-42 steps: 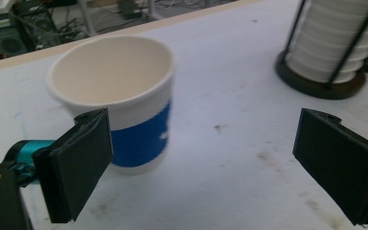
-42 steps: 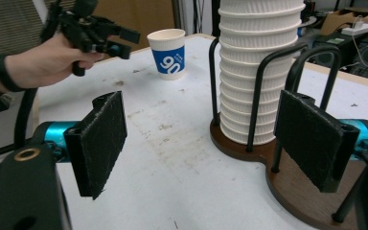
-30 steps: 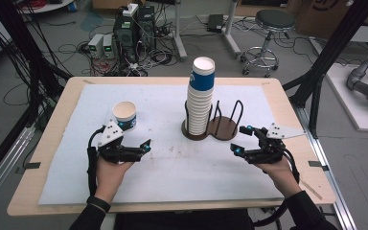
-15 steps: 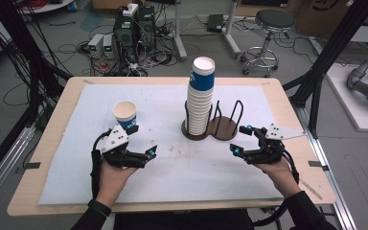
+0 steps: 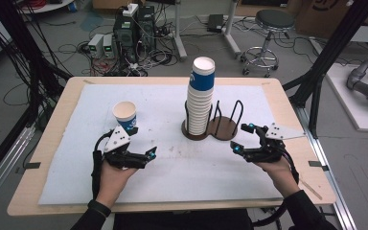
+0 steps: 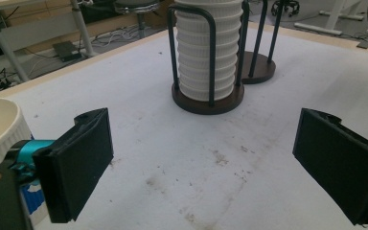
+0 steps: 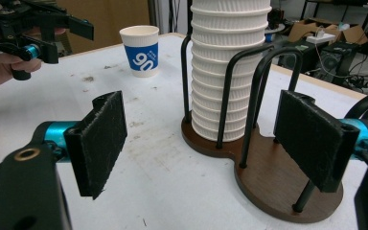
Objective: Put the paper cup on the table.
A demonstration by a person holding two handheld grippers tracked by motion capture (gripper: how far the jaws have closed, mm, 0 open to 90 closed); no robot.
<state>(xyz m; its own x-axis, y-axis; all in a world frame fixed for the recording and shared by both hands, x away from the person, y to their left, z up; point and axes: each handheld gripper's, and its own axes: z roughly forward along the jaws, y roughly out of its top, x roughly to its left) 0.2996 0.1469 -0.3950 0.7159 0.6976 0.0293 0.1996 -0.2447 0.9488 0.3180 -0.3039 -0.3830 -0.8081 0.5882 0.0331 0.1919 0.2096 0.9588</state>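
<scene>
right now both claws hover low over the white mat [image 5: 172, 191] on the counter [image 5: 43, 182], and neither grips anything. the left claw [image 5: 149, 154] has its jaws spread wide with bare mat between the pads [image 6: 79, 163], pointing toward the cup holder [image 5: 211, 132]. a single paper cup [image 5: 125, 116] (white with a blue band) stands upright just beside and behind this claw, apart from its pads; in the left claw's own view its rim sits at the left edge. the right claw [image 5: 243, 139] is open too, jaws parted with nothing pinched, held just beside the dark wooden holder base on its right side. from its own view the pads [image 7: 100, 139] frame the tall stack of cups [image 5: 201, 96] that stands upright inside the wire loops of the holder's left ring; the right ring is bare. the lone cup stands well apart from the stack, to its left.
</scene>
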